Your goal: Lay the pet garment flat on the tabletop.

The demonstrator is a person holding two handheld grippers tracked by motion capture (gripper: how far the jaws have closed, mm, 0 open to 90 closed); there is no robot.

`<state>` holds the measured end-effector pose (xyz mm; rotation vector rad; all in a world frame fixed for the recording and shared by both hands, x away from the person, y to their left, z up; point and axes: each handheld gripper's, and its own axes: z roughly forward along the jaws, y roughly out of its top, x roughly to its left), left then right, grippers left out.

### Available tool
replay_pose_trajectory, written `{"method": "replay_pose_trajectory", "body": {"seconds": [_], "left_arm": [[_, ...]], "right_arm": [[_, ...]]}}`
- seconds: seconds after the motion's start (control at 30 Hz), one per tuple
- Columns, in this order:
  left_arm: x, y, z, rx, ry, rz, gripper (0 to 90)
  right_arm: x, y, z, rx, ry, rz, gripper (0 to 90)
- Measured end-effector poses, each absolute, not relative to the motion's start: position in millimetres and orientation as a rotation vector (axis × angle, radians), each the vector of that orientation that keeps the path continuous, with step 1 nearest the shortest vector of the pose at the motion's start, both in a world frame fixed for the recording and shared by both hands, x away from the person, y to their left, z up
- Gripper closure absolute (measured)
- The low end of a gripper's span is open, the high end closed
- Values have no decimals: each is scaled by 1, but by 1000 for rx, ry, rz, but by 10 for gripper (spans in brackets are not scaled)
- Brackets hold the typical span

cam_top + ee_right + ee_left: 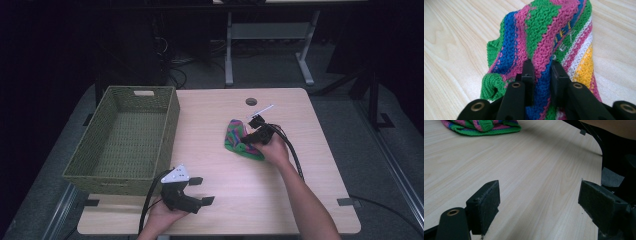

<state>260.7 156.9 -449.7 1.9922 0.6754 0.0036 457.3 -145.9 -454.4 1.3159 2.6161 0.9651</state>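
My right tongs (541,72) are pinched on a fold of the knitted striped cloth (239,139), green/pink/blue w/ white and yellow bands; in the right gripper view the jaws stand close together with the knit bunched between them. The cloth sits mid-worktop (280,180), right of centre, its upper part drawn up toward the tongs while the green hem lies on the wood. Could be a hat or a small pouch, can't say from this angle.

My left tongs (192,195) are wide apart and hold nothing, low over the near edge of the worktop, just in front of the woven basket (95,165).

Key relation: the basket lies to the left of the cloth, across bare wood, long axis running away from me, open top, nothing in it that I can see. The cloth's long axis runs diagonally, near-right to far-left. Right hand has the cloth; left hand is nearer the basket. If the basket is the goal, I reckon a lift and a leftward carry over its right wall, w/ the hanging hem needing to clear the rim.
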Motion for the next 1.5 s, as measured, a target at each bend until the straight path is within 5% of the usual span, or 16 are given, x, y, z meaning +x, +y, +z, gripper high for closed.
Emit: {"method": "replay_pose_trajectory", "body": {"seconds": [1.0,1.07,1.17,1.33,1.5], "left_arm": [[263,162,-449,1975,694,7,175],[262,162,-449,1973,691,9,175],[262,162,-449,1972,691,9,175],[263,162,-449,1975,691,7,175],[261,161,-449,1981,685,8,175]], "right_arm": [[453,-166,-440,1327,2624,1177,778],[452,-163,-445,1287,2631,1100,741],[451,-159,-449,1259,2626,1058,539],[448,-151,-453,1217,2648,988,424],[445,-148,-457,1154,2639,966,427]]}}
